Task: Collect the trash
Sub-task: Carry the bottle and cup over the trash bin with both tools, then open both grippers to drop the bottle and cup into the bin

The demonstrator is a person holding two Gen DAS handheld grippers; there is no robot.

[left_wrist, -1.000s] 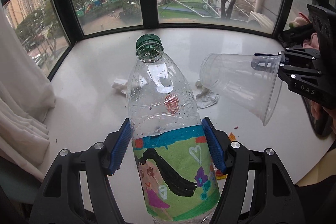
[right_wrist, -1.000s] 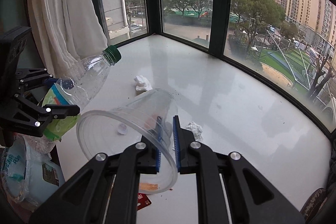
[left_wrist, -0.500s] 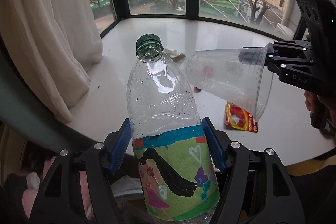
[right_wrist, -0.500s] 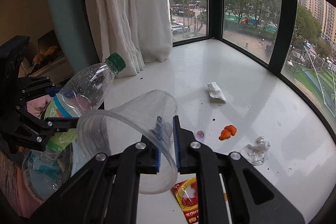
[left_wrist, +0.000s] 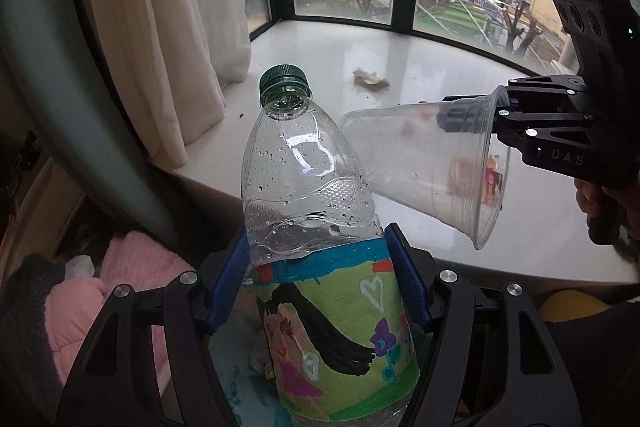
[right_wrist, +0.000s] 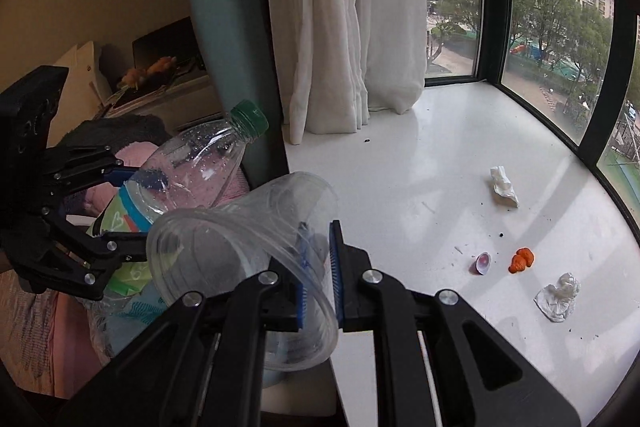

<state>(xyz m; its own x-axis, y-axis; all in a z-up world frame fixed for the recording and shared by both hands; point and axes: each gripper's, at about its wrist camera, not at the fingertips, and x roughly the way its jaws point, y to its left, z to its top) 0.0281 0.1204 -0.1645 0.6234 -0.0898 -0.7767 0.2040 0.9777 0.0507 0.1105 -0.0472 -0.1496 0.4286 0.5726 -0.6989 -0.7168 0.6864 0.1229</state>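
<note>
White and glossy, the bay-window surface (right_wrist: 460, 155) sits under dark-framed glass, with a pale curtain (right_wrist: 344, 19) hanging at its near corner. The left tool (left_wrist: 320, 291) pinches a plastic bottle (left_wrist: 316, 227) across its painted label, green cap pointing up and away, held out past the edge of the surface. The right tool (right_wrist: 318, 279) is pressed together on the rim of a clear plastic cup (right_wrist: 240, 247), which lies on its side, just beside the bottle's shoulder. Two pieces are thus in hand but, judging by the grips, not yet dropped; something like a bag with a printed pattern shows below the bottle, though it is too blurred to be sure. Left on the surface are a crumpled tissue (right_wrist: 504, 185), a second wad (right_wrist: 558, 297), an orange scrap (right_wrist: 522, 259), a small purple lid (right_wrist: 483, 262), a red wrapper seen through the cup (left_wrist: 492, 183) and scattered crumbs. Pink bedding (left_wrist: 120, 291) lies close under the left tool, and the two tools crowd each other.
</note>
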